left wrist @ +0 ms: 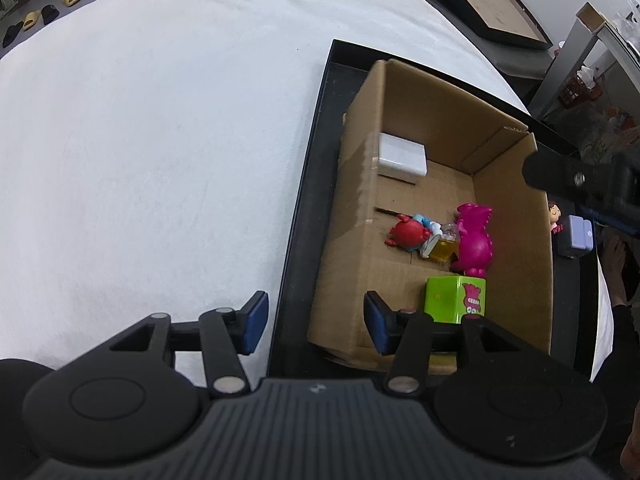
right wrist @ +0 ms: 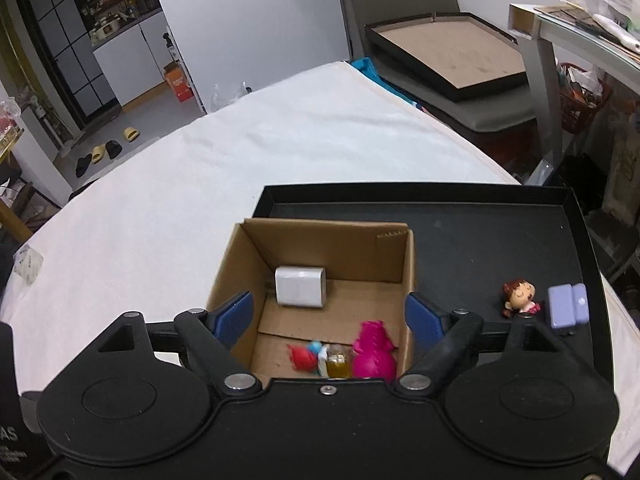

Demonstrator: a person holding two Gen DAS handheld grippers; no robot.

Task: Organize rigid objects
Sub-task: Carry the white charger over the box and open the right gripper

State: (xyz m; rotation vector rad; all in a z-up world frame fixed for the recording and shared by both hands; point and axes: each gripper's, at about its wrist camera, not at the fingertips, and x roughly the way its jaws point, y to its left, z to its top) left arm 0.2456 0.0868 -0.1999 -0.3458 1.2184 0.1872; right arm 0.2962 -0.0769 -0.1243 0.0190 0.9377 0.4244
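Closest to the left wrist camera, the left gripper (left wrist: pixel 316 326) has its blue-padded fingers spread wide with nothing between them; it hangs over the near left corner of an open cardboard box (left wrist: pixel 360 216), one finger above the white cloth (left wrist: pixel 140 140) and the other above the box. The box sits in a shallow black tray (left wrist: pixel 298 240) on the cloth-covered surface. Inside the box, a white rectangular block (left wrist: pixel 402 158) rests against the far left wall. Nearer the middle lie a red toy figure (left wrist: pixel 408 234), a small blue-and-white figure (left wrist: pixel 426 226), and a little bottle of yellow liquid (left wrist: pixel 444 244), all bunched together and touching a magenta dinosaur toy (left wrist: pixel 476 240). A lime green cube (left wrist: pixel 456 298) stands just in front of the dinosaur, at the near wall. Outside the box, on the tray's floor to its right, a small doll with brown hair (right wrist: pixel 520 298) lies just beside a lavender box-shaped item (right wrist: pixel 568 308). From the right wrist view, the right gripper (right wrist: pixel 330 322) is also wide open and empty, poised above the near end of the box, its fingers straddling the box's width.
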